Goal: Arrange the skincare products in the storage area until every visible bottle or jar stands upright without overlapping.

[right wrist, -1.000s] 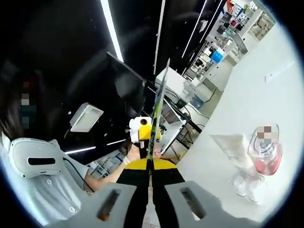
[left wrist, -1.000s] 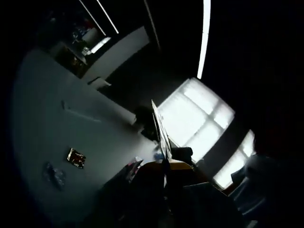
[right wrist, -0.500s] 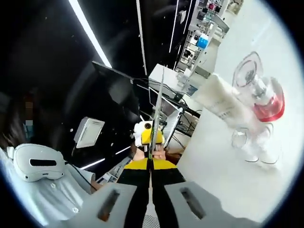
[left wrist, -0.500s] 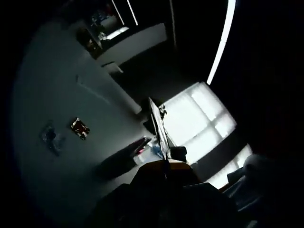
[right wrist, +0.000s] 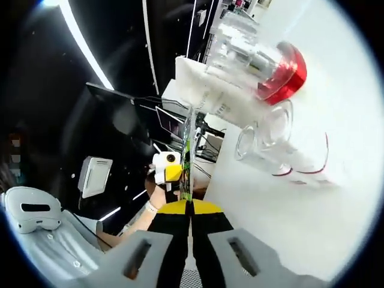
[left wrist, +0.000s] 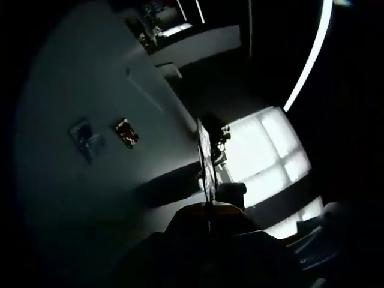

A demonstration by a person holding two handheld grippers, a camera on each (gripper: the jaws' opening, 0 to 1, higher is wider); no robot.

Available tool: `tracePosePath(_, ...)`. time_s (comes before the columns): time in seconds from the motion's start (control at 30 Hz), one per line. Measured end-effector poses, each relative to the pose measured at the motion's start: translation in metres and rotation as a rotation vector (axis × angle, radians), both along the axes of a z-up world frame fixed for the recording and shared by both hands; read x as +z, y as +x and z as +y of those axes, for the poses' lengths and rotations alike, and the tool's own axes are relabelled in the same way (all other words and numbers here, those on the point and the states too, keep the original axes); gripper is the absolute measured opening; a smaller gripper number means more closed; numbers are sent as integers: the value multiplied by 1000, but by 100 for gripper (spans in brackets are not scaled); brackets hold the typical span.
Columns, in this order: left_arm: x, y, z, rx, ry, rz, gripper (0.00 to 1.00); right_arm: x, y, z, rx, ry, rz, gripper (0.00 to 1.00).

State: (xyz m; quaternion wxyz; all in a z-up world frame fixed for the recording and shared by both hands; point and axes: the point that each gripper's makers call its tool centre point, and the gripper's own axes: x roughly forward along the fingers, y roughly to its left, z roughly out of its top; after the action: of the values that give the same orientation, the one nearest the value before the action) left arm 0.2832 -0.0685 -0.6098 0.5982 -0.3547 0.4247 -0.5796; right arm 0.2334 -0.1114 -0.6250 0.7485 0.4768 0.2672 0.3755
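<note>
In the right gripper view the skincare products stand clustered on a white table point(right wrist: 312, 240) at the upper right. They are a clear bottle with a red band point(right wrist: 277, 67), a white tube point(right wrist: 211, 99) and two clear jars point(right wrist: 264, 137) point(right wrist: 303, 165), all close together and partly overlapping in the picture. The view is rolled, so I cannot tell which ones stand upright. My right gripper point(right wrist: 189, 123) is shut on nothing, left of the products and apart from them. My left gripper point(left wrist: 201, 129) is shut too, seen in a very dark view above a dim table point(left wrist: 66, 198).
A hand point(right wrist: 151, 203) holds a yellow and white device point(right wrist: 167, 170) behind my right jaws. A person in a white headset point(right wrist: 33, 209) sits at lower left. Monitors point(right wrist: 129, 114) stand behind. Two small flat items point(left wrist: 127, 132) point(left wrist: 87, 139) lie on the dim table; a bright window point(left wrist: 264, 156) glows right.
Both cameras have swung. The products now sit larger and higher in the right gripper view. Both pairs of jaws have stayed shut.
</note>
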Motion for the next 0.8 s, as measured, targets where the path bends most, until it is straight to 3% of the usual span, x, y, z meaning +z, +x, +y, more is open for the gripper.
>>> tracePosePath(0.1,0,-4,3,-2,-4,8,0,-2,-3,3,7,0,3,1)
tracePosePath(0.53,-38,0,4,-18,81,91,0,-38,-4,6,-12,-78,92,1)
tracePosePath(0.7,-50,2,3,-20,115,106,0,-48,-3,7,-26,-66,131,1)
tracePosePath(0.8,-61,2,4,-27,164,99,0,-56,-3,7,-15,-117,136,1)
